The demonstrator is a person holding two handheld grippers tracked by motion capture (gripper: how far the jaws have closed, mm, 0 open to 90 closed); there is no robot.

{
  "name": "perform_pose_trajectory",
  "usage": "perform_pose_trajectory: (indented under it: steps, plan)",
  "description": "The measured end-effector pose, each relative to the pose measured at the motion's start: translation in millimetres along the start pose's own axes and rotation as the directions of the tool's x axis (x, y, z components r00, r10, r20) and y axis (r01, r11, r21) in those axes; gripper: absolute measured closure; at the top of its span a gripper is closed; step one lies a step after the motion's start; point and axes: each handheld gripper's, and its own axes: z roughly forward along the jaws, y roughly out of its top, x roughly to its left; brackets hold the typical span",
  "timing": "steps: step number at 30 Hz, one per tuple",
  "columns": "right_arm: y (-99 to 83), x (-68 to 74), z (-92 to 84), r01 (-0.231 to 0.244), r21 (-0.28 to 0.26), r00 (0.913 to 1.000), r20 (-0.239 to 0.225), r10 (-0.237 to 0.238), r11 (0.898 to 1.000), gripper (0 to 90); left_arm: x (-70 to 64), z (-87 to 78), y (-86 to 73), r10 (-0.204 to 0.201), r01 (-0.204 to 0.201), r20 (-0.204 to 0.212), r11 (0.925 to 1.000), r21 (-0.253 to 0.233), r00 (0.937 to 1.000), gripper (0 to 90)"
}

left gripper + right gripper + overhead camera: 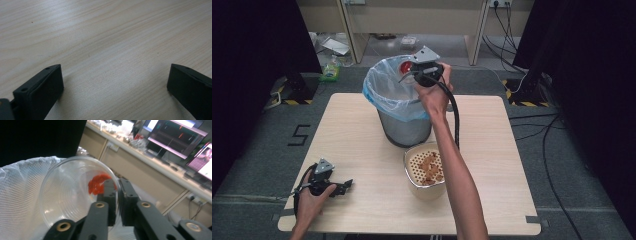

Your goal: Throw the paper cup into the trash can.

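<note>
My right gripper (pixel 117 195) pinches rim of clear round plastic dish (pixel 75 192), tilted over bag-lined grey metal bin (pixel 404 125) so red sauce residue (pixel 97 183) slides in. My left gripper (pixel 115 82) rests spread on wooden table (pixel 105 37), idle.

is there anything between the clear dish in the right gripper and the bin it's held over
Nothing visible. The right gripper grips the dish by its rim, tilted over the open bin. Red residue sticks inside the dish; only the bag liner lies below.
</note>
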Motion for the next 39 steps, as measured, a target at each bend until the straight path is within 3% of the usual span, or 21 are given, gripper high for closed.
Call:
perform_pose_trajectory:
  steps: [4, 6, 13, 16, 29, 39]
  plan:
    - [-0.3, -0.9, 5.1, -0.041, 0.003, 0.9992, 0.003, 0.041, 0.999, 69.1, 0.1, 0.0, 0.0, 0.000, 0.000, 0.000, 1.0000, 0.000, 1.0000, 0.0]
    - [-0.1, -3.5, 3.6, -0.032, -0.001, 0.9995, 0.005, 0.032, 0.999, 67.1, 0.0, 0.0, 0.0, 0.000, 0.000, 0.000, 1.0000, 0.001, 1.0000, 0.0]
    - [-7.9, -24.6, -17.2, -0.072, 0.022, 0.9974, 0.013, 0.071, 0.997, 53.7, -0.1, -0.1, -0.1, 0.002, -0.002, -0.001, 1.0000, 0.000, 1.0000, 0.0]
    - [-14.8, -38.1, -30.0, -0.118, 0.025, 0.9930, 0.012, 0.117, 0.993, 49.0, -0.1, 0.1, 0.0, 0.000, 0.000, 0.000, 1.0000, -0.001, 1.0000, 0.0]
    - [-72.5, -79.3, -77.1, -0.181, 0.081, 0.9826, 0.057, 0.177, 0.980, 39.9, -0.1, 0.1, -0.1, 0.001, -0.001, -0.001, 1.0000, -0.001, 1.0000, 0.0]
    - [-118.5, -83.8, -104.8, -0.205, 0.111, 0.9781, 0.059, 0.200, 0.972, 37.7, 0.0, 0.1, -0.1, 0.001, -0.001, -0.001, 1.0000, -0.001, 1.0000, 0.0]
